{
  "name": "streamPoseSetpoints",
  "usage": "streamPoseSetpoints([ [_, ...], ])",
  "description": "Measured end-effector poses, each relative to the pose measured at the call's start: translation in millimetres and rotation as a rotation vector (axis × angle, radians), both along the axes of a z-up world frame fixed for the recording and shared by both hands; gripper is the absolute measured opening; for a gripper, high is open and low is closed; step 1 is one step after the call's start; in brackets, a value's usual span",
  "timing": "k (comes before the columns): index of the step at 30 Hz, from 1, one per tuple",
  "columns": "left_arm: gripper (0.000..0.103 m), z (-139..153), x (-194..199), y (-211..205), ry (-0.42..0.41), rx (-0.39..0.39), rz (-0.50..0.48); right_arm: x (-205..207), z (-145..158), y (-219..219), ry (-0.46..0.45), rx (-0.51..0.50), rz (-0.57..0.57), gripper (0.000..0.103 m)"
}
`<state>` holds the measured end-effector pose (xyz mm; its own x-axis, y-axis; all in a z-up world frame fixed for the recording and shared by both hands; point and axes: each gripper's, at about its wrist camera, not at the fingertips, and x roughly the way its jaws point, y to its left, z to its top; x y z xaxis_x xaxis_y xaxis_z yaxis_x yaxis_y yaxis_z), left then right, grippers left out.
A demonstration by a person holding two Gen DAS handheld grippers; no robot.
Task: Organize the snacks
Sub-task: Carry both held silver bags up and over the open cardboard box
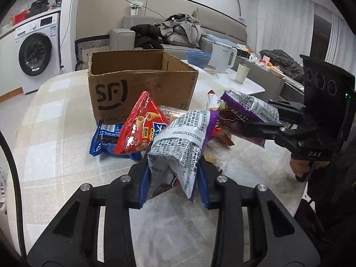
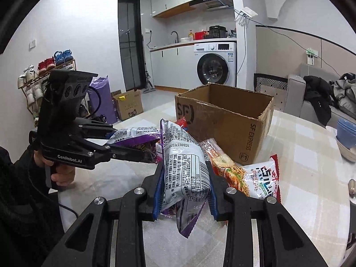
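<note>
I see one cardboard box (image 1: 142,89), open at the top and standing on the checked table (image 1: 55,133); from both views its interior shows only bare walls, and I cannot tell what lies on its floor.

I hold two purple-and-silver snack packets, one per tool. My left gripper (image 1: 173,178) is clenched on the first purple packet (image 1: 184,142). My right gripper (image 2: 184,187) is clenched on the second purple packet (image 2: 184,162). Both packets hang clear of the table, in front of the box.

Loose items in front of the box:
- one red triangular crisp bag (image 1: 142,129), leaning on one blue packet (image 1: 104,140);
- one noodle packet (image 2: 258,178) with a red edge, flat on the table;
- one long orange-wrapped snack (image 2: 215,153), beside the box corner.

The red and blue packets are clear only in the left wrist view. The noodle packet's printed face shows only in the right wrist view. Each view shows the opposite tool from the side, with a hand (image 2: 57,171) on its grip.
</note>
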<state>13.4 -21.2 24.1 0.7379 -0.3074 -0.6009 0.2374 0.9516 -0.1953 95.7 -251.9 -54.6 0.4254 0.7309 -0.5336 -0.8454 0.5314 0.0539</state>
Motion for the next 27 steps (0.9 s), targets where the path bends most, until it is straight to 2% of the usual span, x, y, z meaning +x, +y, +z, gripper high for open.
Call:
streamPoseSetpoints([
  [9, 0.032, 19, -15, -7, -0.021, -0.057, -0.038, 2, 4, -6, 0.007, 0.037, -0.001, 0.033],
  [14, 0.032, 29, -20, -12, -0.033, -0.053, -0.038, 3, 6, -4, -0.001, 0.04, -0.011, 0.033],
  [27, 0.032, 48, -30, -7, -0.069, -0.058, 0.021, 4, 15, -12, -0.018, 0.107, -0.094, 0.033],
])
